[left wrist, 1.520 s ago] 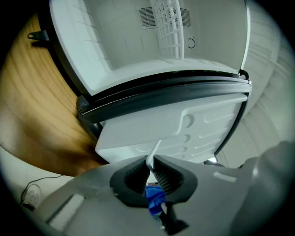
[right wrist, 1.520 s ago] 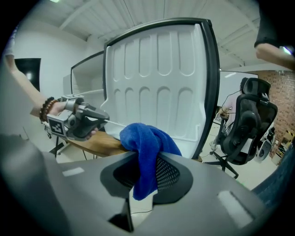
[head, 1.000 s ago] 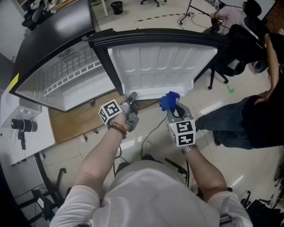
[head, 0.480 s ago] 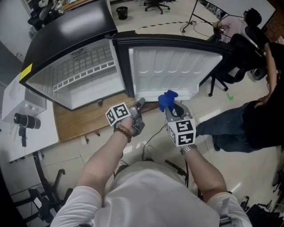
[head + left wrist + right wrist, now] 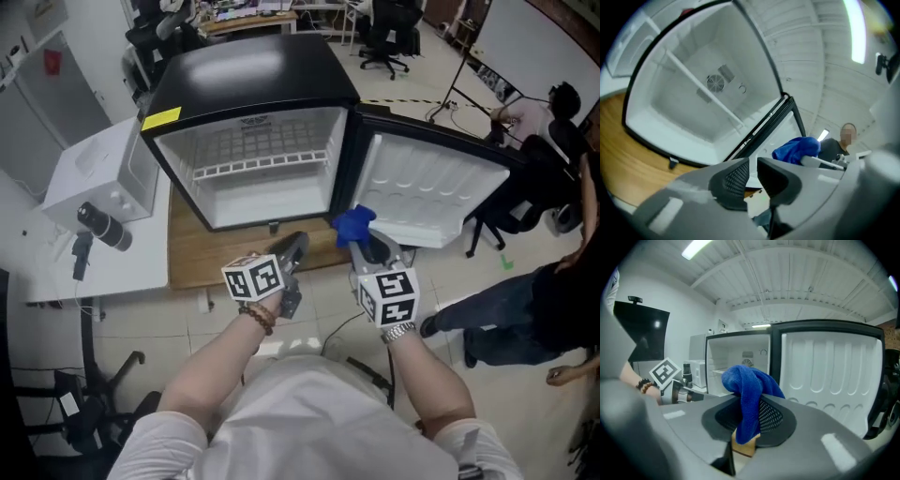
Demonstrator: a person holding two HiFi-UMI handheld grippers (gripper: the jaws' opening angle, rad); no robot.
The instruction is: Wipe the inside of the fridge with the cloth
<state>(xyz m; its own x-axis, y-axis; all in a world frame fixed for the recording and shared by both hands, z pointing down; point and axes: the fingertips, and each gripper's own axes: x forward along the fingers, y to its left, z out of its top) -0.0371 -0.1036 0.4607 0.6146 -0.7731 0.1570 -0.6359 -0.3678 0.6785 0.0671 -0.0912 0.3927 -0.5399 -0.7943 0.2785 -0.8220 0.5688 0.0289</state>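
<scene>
The black fridge [image 5: 246, 67] stands open, its white inside [image 5: 265, 192] bare below a wire shelf [image 5: 262, 166], and its door [image 5: 433, 192] is swung out to the right. My right gripper [image 5: 356, 230] is shut on the blue cloth [image 5: 352, 223], which drapes over its jaws [image 5: 748, 394], level with the door's hinge edge. My left gripper [image 5: 296, 244] hovers in front of the opening's lower edge. Its jaws have just been closing and stand a narrow slit apart [image 5: 753, 171] with nothing between them. In the left gripper view the blue cloth [image 5: 797, 148] shows at the right.
The fridge sits on a wooden board [image 5: 192, 255]. To its left is a white table [image 5: 66, 272] with a white box [image 5: 98, 169] and a black camera [image 5: 101, 228]. A person [image 5: 530, 314] sits at the right, and office chairs stand behind.
Both grippers have risen and moved toward the fridge opening, the cloth still in the right one. The left gripper has rolled. The head view now faces the fridge's inside.
</scene>
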